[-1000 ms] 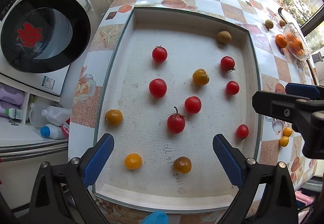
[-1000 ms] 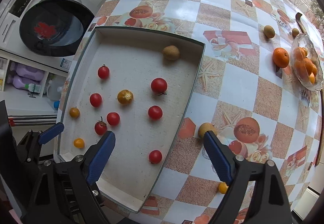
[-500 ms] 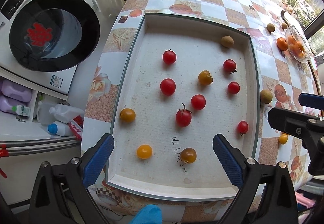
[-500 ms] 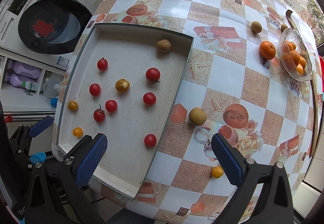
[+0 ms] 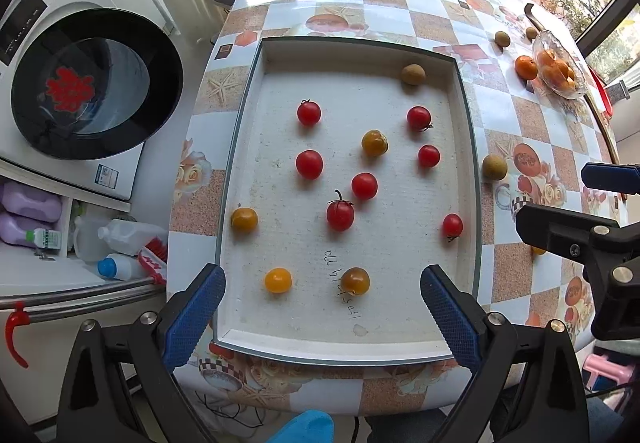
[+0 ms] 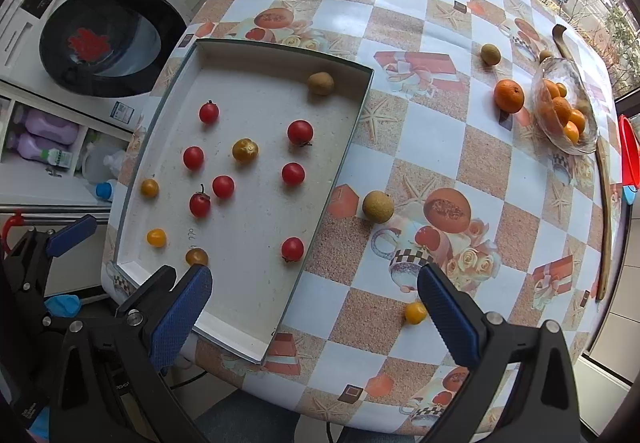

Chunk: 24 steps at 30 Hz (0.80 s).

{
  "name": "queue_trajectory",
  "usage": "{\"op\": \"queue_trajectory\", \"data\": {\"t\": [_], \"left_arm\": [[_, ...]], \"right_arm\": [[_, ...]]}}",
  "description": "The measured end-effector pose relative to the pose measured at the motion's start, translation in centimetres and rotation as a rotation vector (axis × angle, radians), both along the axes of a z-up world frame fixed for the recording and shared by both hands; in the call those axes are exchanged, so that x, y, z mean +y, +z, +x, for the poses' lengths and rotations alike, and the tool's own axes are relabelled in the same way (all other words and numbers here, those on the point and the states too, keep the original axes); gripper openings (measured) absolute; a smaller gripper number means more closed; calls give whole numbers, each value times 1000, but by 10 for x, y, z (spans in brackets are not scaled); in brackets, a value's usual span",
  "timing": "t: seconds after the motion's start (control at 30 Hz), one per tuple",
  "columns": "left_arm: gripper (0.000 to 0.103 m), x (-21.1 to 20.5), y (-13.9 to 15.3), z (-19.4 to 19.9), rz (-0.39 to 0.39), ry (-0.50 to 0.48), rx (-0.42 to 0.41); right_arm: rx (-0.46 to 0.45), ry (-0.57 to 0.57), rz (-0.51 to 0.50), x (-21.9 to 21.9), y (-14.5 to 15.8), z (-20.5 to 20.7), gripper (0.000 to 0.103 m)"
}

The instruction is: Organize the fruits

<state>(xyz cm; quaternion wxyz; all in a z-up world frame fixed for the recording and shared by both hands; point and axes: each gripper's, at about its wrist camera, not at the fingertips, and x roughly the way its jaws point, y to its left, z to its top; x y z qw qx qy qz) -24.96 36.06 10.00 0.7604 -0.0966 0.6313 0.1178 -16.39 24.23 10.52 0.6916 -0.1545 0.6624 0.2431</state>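
Two grippers are held high, jaws apart and empty: left gripper [image 5: 322, 303] over the tray [image 5: 464, 147], right gripper [image 6: 314, 301] near a stray longan [image 6: 377, 206], presumably next.

Handwritten marks on the tray [image 5: 400, 259] floor are too smudged to read; no other text is legible.

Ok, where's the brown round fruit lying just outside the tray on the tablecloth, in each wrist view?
Left wrist: brown fruit right of centre, just past the tray's right wall.
Right wrist: brown fruit at mid-frame, right of the tray's wall.
Shared landmark: the printed melon beside it.
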Motion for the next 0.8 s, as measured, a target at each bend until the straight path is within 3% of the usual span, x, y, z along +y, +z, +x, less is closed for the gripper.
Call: {"op": "queue_trajectory", "data": {"t": [0.8], "left_arm": [[99, -6, 11, -5, 25, -34, -19]], "right_arm": [[-52, 21, -12, 2, 11, -9, 103]]}}
